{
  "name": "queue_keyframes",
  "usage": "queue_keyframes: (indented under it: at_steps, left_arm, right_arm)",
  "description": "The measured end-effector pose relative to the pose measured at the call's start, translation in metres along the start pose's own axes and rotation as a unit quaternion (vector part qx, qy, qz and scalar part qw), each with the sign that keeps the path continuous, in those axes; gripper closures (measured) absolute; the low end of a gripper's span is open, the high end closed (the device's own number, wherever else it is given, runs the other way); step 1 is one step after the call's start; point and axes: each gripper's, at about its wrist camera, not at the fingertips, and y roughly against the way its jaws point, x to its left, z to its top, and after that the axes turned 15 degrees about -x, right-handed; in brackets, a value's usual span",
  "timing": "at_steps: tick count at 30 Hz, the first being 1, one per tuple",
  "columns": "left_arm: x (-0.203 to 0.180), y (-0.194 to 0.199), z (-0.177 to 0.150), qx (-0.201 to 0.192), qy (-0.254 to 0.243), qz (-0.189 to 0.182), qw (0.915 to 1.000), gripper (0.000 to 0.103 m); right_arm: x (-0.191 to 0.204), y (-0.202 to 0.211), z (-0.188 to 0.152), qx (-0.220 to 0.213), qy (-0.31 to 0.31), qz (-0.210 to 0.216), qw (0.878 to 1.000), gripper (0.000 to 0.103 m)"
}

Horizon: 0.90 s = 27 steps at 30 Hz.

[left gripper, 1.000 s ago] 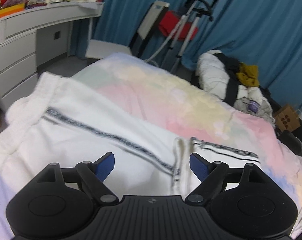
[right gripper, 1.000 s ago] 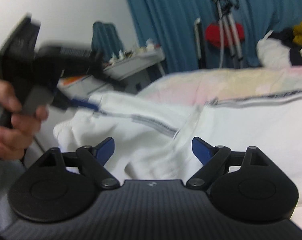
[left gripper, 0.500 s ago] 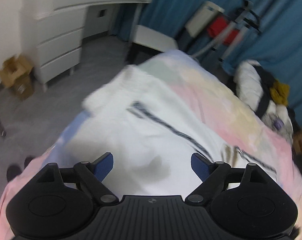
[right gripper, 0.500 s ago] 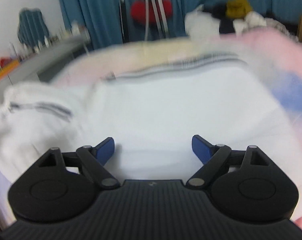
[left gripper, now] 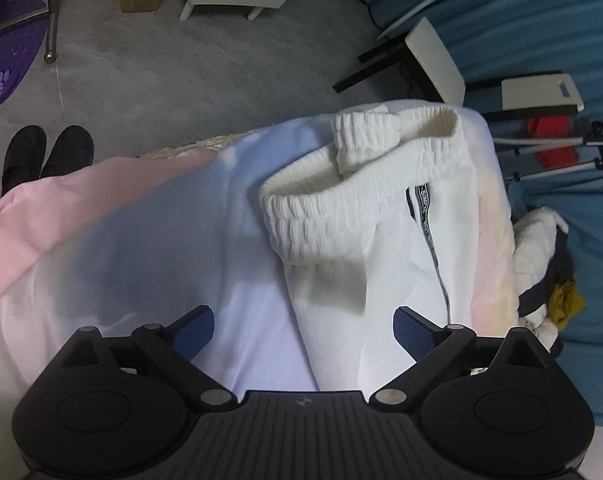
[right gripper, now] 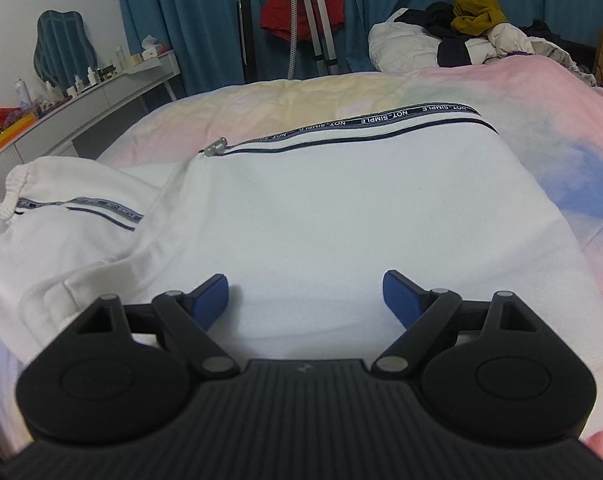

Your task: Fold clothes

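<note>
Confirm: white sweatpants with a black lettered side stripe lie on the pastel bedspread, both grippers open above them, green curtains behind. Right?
One error: the curtains are blue, not green, as the right wrist view shows. The white sweatpants with the black lettered side stripe do lie on the pastel bedspread; the right gripper is open, the left gripper opening, gripping nothing.

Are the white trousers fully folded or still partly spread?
Partly folded: white striped trousers lie doubled over, elastic waistband end still sticking out on the pastel bedcover.
</note>
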Motion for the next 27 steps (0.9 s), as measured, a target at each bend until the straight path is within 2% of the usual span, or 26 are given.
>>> queue_keyframes:
  at_steps: [3,6,8,13,17,27]
  left_arm:
    - [0.002,-0.001,-0.001,-0.001,0.008,-0.006,0.9999,0.005]
    - [0.003,-0.005,-0.001,-0.002,0.014,-0.008,0.9999,0.005]
    - [0.003,-0.008,-0.001,-0.002,0.017,-0.005,0.9998,0.005]
    - [0.003,-0.014,0.0,0.005,0.013,-0.007,0.9999,0.004]
    - [0.004,-0.02,-0.002,0.013,0.011,-0.014,0.9998,0.004]
    - [0.005,-0.033,-0.002,0.036,0.004,-0.003,0.9993,0.004]
  right_arm:
    - [0.001,0.004,0.002,-0.007,-0.001,-0.009,1.0,0.018]
    - [-0.003,0.014,0.007,-0.041,-0.021,-0.038,0.998,0.017]
    - [-0.007,0.017,0.01,-0.053,-0.032,-0.044,0.997,0.017]
    - [-0.011,0.003,0.002,-0.026,-0.029,-0.059,0.998,0.018]
    - [-0.005,0.001,0.001,-0.026,-0.004,-0.065,0.998,0.017]
    - [-0.006,0.003,0.0,-0.029,-0.003,-0.069,0.997,0.017]
